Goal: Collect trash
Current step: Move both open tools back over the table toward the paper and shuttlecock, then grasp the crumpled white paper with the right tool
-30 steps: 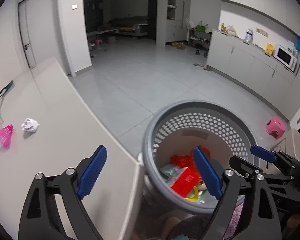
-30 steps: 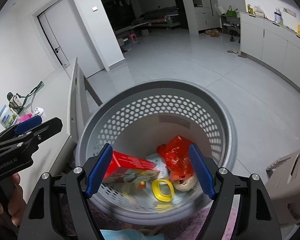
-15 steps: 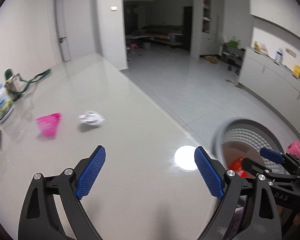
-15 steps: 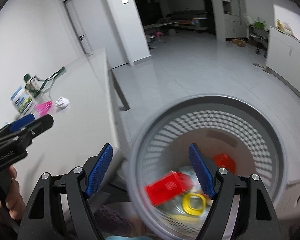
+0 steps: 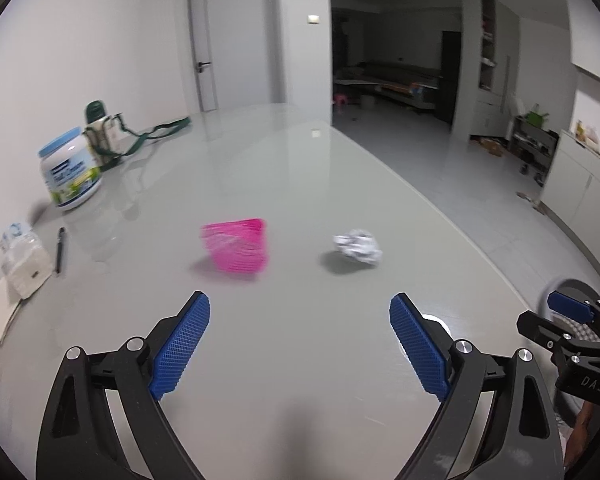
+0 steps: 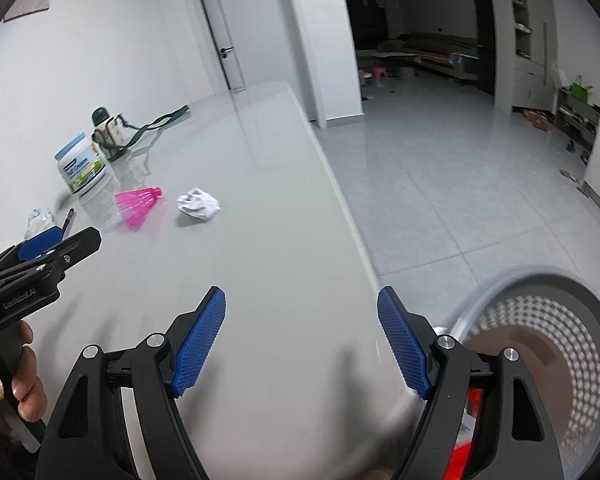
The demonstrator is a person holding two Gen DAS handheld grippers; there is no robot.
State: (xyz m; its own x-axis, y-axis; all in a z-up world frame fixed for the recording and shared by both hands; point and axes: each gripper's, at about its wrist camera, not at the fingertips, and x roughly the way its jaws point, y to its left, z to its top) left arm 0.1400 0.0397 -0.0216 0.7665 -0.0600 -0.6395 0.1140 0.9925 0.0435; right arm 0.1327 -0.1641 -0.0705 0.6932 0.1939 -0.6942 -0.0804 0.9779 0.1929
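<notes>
Both the left gripper (image 5: 299, 340) and right gripper (image 6: 301, 340) gape empty; only the right view shows the basket's (image 6: 560, 344) inside.

A labelled tub (image 5: 70, 169), green-strapped bottle (image 5: 100, 132) and pen (image 5: 60, 249) stand along the wall.

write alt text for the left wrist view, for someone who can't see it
The open left gripper hovers empty over a grey table, facing a pink ribbed cup on its side and a crumpled white paper ball to its right.
</notes>
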